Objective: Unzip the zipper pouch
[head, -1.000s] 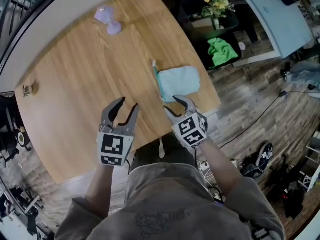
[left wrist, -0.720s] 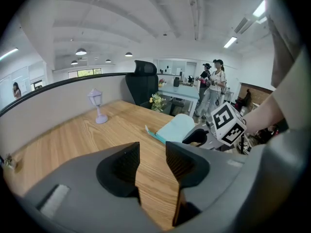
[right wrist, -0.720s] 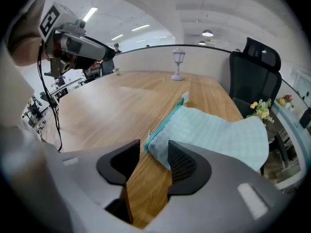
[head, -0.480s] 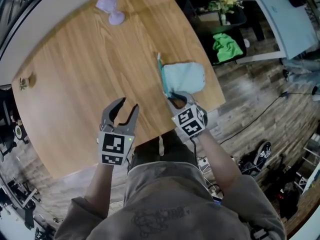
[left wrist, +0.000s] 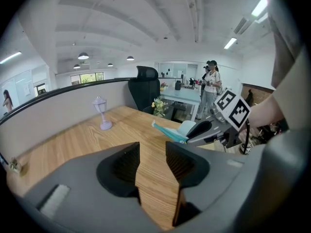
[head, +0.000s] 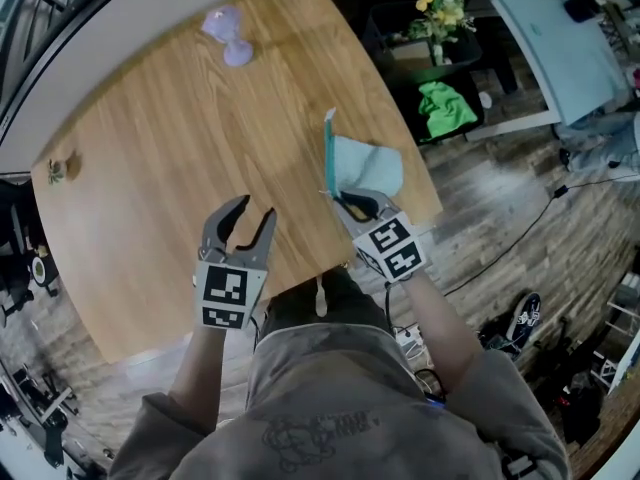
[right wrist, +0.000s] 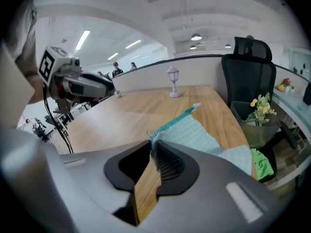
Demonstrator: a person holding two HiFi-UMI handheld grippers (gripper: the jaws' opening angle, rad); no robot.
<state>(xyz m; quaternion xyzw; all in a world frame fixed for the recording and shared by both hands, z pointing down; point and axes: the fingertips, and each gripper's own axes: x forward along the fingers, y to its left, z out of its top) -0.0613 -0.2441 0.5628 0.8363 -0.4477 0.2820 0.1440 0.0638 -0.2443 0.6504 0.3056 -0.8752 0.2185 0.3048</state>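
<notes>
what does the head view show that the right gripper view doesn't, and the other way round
Only the head view: a shoe on the floor, and the marker cube on the right tool, seen from above.

Only the right gripper view: that tool's jaws up close, closing on the near corner of the pouch, plus a black chair and ceiling lights.

Both: the pouch, the wooden table, the small lamp, the flowers, the green cloth and the open left tool.

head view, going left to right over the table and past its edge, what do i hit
small trinket at the table's left edge → purple lamp → teal pouch → green cloth off the table
</notes>
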